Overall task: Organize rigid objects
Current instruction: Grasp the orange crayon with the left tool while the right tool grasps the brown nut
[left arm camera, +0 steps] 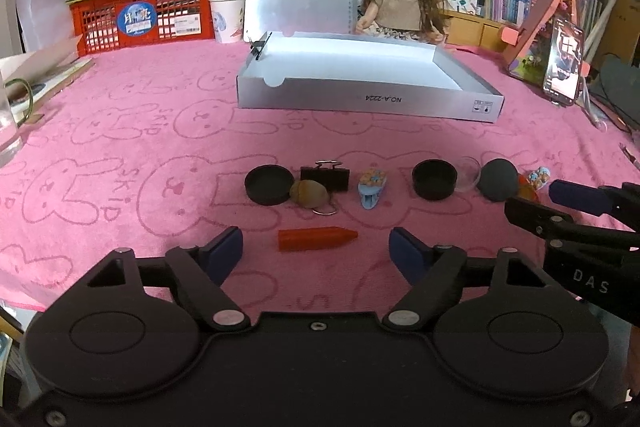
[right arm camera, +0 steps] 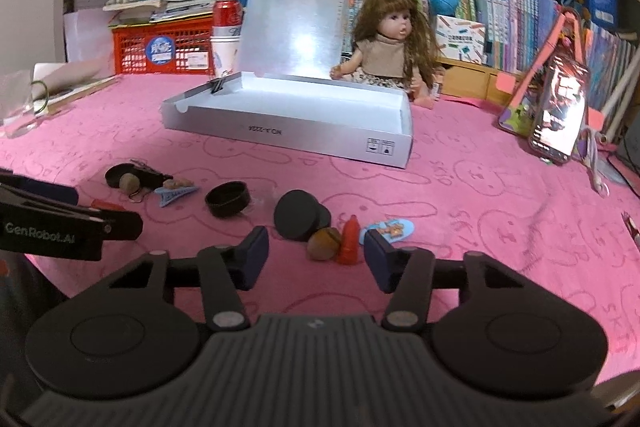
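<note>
Bare pink cloth (left arm camera: pixel 160 99) lies open before the silver box (left arm camera: pixel 360 95) — small items (left arm camera: pixel 320 183) crowd the near strip.

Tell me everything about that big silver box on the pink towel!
The wide, shallow silver cardboard box sits open on the pink bunny-print towel, its shiny lid standing upright at the back. Inside it looks white and empty. A small black binder clip grips its left wall. Printed lettering and two small symbols mark the front wall.
</note>
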Action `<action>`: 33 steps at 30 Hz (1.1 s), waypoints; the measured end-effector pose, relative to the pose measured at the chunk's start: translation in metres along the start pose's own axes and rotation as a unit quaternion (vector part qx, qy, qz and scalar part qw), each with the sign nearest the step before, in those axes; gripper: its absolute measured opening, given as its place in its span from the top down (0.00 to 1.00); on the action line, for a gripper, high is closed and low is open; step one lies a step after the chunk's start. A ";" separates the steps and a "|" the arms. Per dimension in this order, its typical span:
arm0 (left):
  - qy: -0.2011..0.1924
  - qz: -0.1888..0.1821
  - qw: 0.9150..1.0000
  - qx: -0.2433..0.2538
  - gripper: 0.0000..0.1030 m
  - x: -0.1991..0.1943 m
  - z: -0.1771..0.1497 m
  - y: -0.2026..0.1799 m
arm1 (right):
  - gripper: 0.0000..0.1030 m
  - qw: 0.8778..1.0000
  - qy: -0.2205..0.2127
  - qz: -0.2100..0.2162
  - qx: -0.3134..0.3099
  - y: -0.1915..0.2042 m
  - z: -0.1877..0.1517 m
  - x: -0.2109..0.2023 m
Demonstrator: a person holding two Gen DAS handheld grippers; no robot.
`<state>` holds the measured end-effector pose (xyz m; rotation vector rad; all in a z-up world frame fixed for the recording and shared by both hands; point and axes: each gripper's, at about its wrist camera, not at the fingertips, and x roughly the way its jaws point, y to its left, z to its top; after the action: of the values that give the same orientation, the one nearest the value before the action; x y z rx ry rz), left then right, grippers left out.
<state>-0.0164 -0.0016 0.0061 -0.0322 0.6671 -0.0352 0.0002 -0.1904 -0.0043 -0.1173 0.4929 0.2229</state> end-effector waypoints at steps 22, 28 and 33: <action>-0.032 -0.005 0.999 0.032 0.59 -0.002 -0.005 -0.009 | 0.79 0.998 -0.006 -0.014 -0.066 0.010 -0.001 0.012; -0.044 -0.016 0.998 0.043 0.59 -0.009 0.001 -0.013 | 0.79 0.999 -0.007 -0.009 -0.049 0.006 0.005 0.007; -0.051 -0.022 0.997 0.046 0.59 -0.012 0.012 -0.012 | 0.79 1.000 -0.009 -0.006 -0.023 -0.001 0.015 0.003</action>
<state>-0.0187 -0.0134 0.0236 0.0392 0.5618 -0.1063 0.0098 -0.1882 0.0074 -0.1628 0.4696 0.2234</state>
